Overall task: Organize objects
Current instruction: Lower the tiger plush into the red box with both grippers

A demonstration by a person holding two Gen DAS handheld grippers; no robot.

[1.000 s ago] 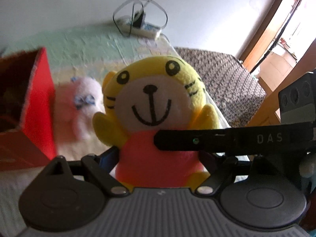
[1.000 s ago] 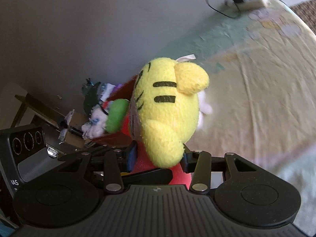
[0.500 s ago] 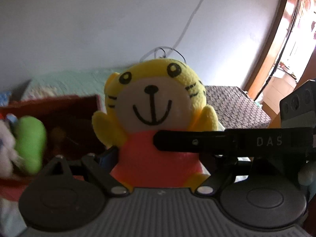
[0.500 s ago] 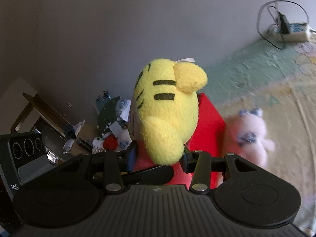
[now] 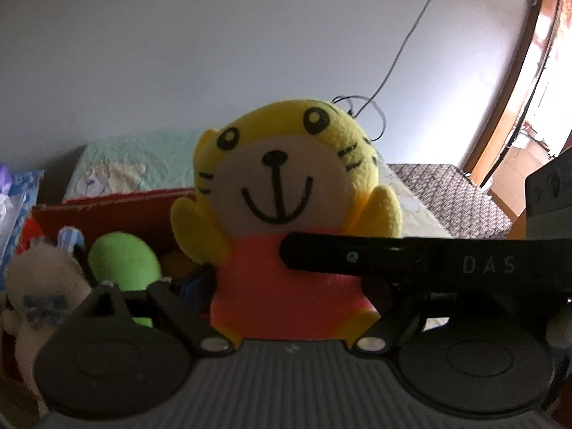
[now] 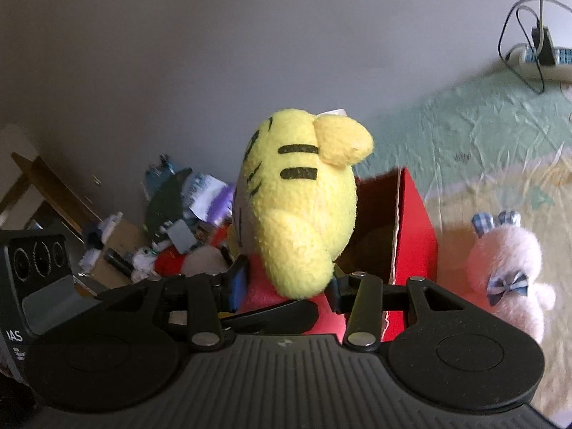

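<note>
A yellow tiger plush (image 5: 286, 193) with an orange body is held by both grippers. My left gripper (image 5: 289, 296) is shut on its body from the front. My right gripper (image 6: 286, 286) is shut on it from the side; the plush (image 6: 300, 207) shows its striped head there. A finger (image 5: 357, 257) of the right gripper crosses the plush's chest in the left wrist view. The open red box (image 6: 411, 221) sits just behind the plush, and its rim also shows in the left wrist view (image 5: 107, 203). A green toy (image 5: 121, 261) and a white plush (image 5: 39, 286) lie in the box.
A pink plush rabbit (image 6: 507, 271) lies on the bed sheet (image 6: 482, 132) right of the box. A power strip (image 6: 543, 57) with cables lies at the bed's far end. A clutter pile (image 6: 178, 214) sits left of the box. A patterned mat (image 5: 450, 193) and a doorway (image 5: 543, 71) are at right.
Both grippers have carried the tiger plush from beside the pink rabbit toward the red box. The box's inside with its toys has come into the left wrist view. The grip is unchanged.
</note>
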